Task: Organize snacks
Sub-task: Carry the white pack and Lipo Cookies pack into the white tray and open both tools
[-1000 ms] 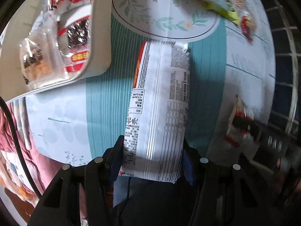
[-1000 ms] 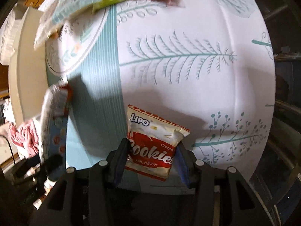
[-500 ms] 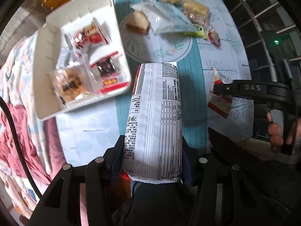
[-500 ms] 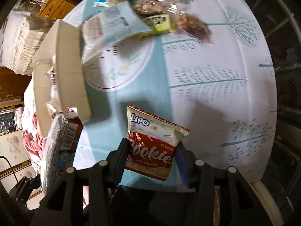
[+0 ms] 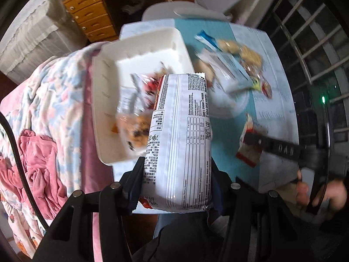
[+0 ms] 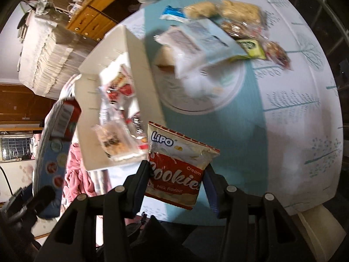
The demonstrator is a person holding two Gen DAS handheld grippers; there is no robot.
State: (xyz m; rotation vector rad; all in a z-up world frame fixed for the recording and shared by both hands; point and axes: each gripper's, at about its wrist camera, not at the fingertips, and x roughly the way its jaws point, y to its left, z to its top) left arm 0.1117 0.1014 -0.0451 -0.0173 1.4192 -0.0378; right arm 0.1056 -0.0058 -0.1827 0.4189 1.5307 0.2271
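Observation:
My left gripper (image 5: 176, 181) is shut on a long white snack pack (image 5: 181, 139) with printed text, held above the table's near edge. My right gripper (image 6: 176, 181) is shut on a red and cream Lipo cookies packet (image 6: 176, 168), also held in the air. The white tray (image 5: 104, 100) lies at the table's left with several snack packets in it; it also shows in the right wrist view (image 6: 141, 65). The right gripper with its packet (image 5: 250, 148) shows at the right of the left wrist view. The left pack (image 6: 54, 135) shows at the left of the right wrist view.
A pile of loose snacks (image 6: 218, 32) lies at the far side of the table on a leaf-print cloth (image 6: 294, 113). A pink and floral blanket (image 5: 43, 120) lies left of the table. A wooden drawer unit (image 5: 91, 15) stands behind.
Both grippers have lifted away from the table with their packets and drawn back toward the near edge. The tray and the room behind have come into view.

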